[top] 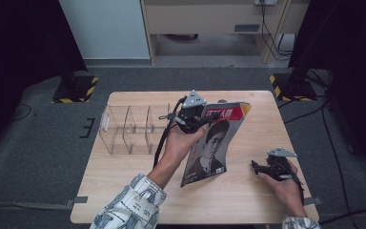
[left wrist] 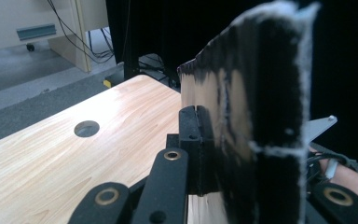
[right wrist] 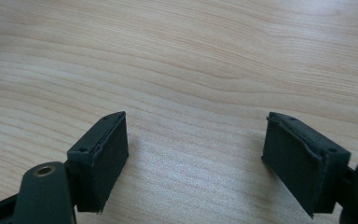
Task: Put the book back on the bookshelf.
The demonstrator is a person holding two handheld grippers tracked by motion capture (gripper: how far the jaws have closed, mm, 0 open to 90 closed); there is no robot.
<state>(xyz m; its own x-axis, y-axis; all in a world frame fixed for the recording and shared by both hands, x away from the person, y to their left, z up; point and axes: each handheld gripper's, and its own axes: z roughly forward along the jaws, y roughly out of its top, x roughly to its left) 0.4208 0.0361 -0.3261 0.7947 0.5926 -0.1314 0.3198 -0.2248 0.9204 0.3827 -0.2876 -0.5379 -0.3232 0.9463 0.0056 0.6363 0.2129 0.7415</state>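
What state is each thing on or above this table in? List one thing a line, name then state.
magazine: lifted at its top edge, lower edge near or on the table, cover facing the camera.
left gripper: shut on the magazine's top edge.
right gripper: open, nothing between its jaws, low over the table.
clear organizer: upright, compartments empty.
table: bare wood at the front.

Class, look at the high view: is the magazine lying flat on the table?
No, the left gripper holds the magazine up by its top edge, tilted above the table.

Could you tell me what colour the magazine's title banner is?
Red with white lettering, clearest in the high view: magazine.
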